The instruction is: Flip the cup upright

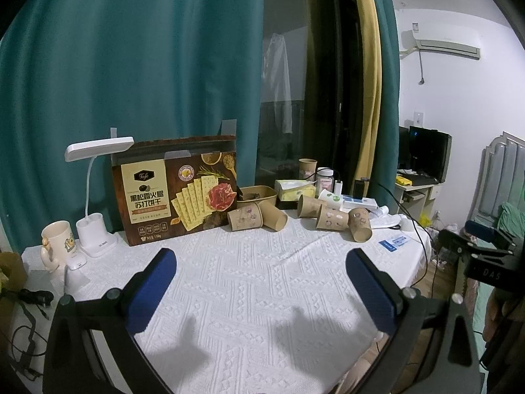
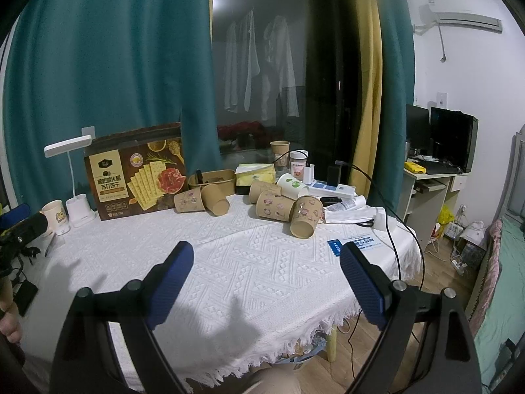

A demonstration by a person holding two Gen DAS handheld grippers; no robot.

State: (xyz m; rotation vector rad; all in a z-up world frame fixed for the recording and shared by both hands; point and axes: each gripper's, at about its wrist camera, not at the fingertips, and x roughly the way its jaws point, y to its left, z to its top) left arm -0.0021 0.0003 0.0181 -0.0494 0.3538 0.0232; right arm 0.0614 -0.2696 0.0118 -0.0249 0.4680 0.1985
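Both my grippers, left (image 1: 261, 287) and right (image 2: 265, 277), fingers wide apart over the woven white tablecloth (image 1: 249, 279); kraft paper cups (image 2: 303, 218) lie tipped.

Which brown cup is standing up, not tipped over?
The cup at the very back, by the window, behind the tissue box. It stands upright with its mouth up; the brown cups nearer the front, like this one, all lie on their sides.

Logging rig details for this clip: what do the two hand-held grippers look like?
Both match. The left hand-held gripper and the right hand-held gripper each have a black frame with round silver pivot bolts and two fingers faced with ribbed blue pads. From the left camera, the right unit's body shows white "DAS" lettering.
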